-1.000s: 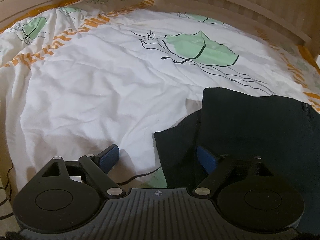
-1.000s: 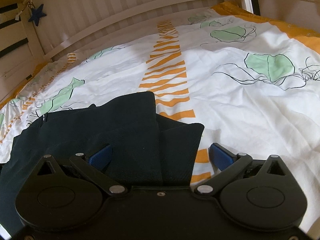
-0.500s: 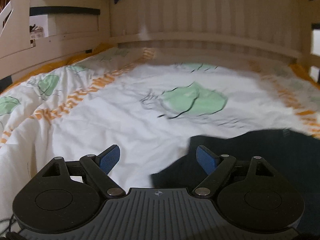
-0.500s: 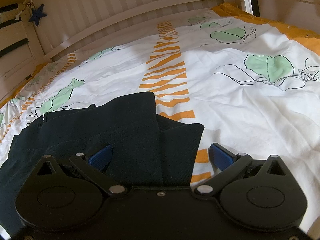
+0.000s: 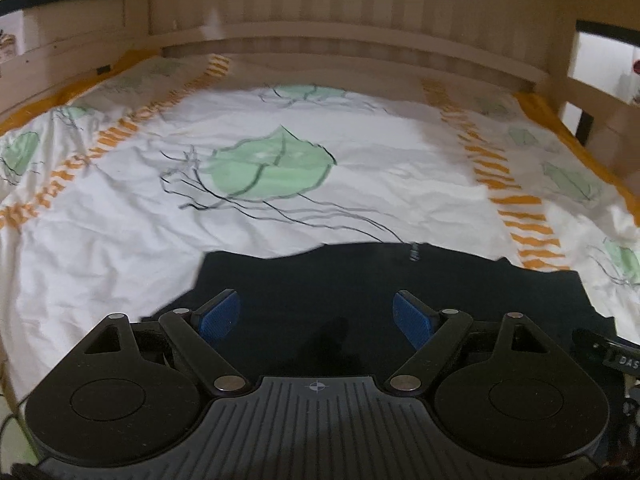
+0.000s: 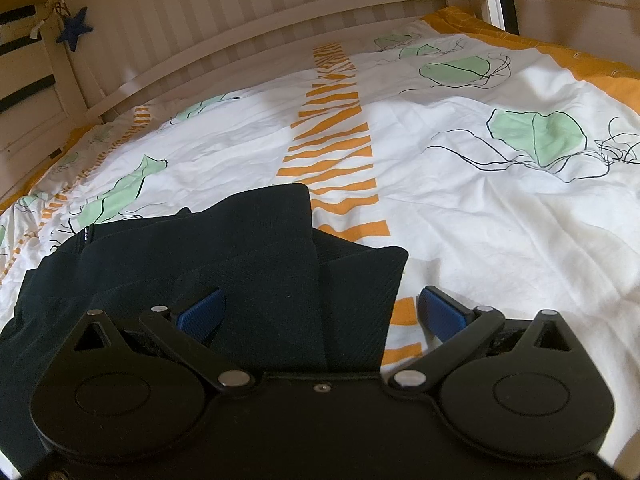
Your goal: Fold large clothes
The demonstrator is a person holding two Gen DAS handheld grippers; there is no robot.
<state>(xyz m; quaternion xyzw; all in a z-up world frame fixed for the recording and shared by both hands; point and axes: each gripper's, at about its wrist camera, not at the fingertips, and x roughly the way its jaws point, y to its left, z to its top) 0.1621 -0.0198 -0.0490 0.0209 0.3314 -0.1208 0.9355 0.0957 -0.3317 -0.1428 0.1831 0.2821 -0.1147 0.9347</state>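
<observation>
Blue pads (image 5: 218,316) line the jaws of the left gripper (image 5: 316,316), which stand wide apart with nothing pinched between them; the same is true of the right gripper (image 6: 320,314), whose jaws are spread and grip nothing. Between and below both pairs of jaws lies the dark garment (image 6: 224,256), the landmark for everything else. It rests folded in layers on the bed, one thick flap stacked over another, with a small zip pull (image 5: 414,254) at its far edge. Under the garment and spreading away on every side is a white duvet (image 5: 120,232) printed with green leaves and orange stripes; one orange band (image 6: 332,136) runs away from the garment's far corner. Beyond the garment, past the duvet, stands a pale wooden slatted headboard (image 6: 224,28), and a dark blue star (image 6: 74,32) hangs up to its left.
</observation>
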